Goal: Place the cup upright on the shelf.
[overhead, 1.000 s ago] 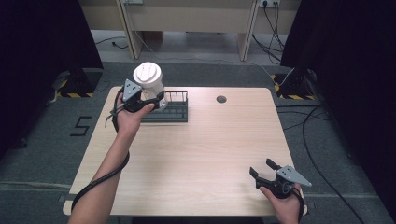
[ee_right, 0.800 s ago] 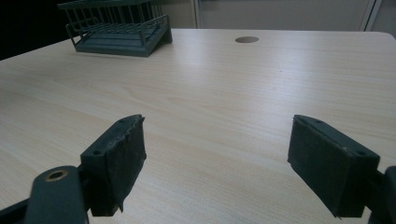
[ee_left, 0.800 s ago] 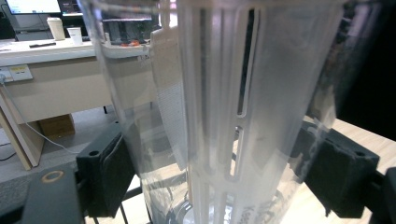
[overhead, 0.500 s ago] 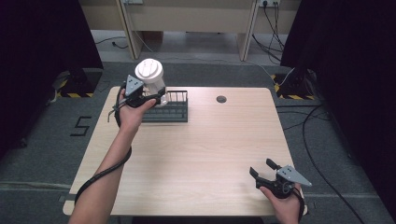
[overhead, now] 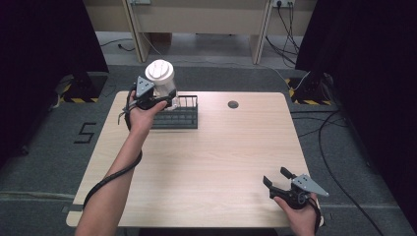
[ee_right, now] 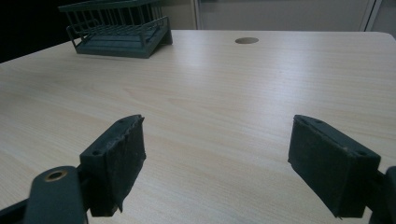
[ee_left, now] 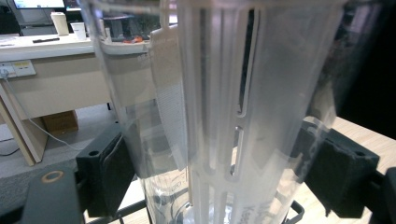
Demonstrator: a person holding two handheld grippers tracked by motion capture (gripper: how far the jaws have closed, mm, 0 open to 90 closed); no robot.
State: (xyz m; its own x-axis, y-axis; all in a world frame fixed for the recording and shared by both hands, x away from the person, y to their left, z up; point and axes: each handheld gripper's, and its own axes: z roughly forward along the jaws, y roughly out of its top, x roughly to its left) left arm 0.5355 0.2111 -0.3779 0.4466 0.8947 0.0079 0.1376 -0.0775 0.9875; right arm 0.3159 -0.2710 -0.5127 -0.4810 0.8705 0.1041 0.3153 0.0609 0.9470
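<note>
Spanning the scene: a light wooden table [overhead: 196,162] with a round cable hole [overhead: 233,104] near its far edge.
Rack: a dark wire dish rack [overhead: 182,117] sits on the far left part of the table, beside the left hand.
Container: a clear plastic container with a white lid [overhead: 161,78] is held above the rack's left end; in the left gripper view its ribbed translucent wall [ee_left: 219,116] stands upright between the pads.
Left gripper [overhead: 162,101]: jaws pinch the container on both sides.
Right gripper [overhead: 278,178]: jaws spread wide apart, holding nothing, near the table's near right corner, well apart from the rack.
</note>
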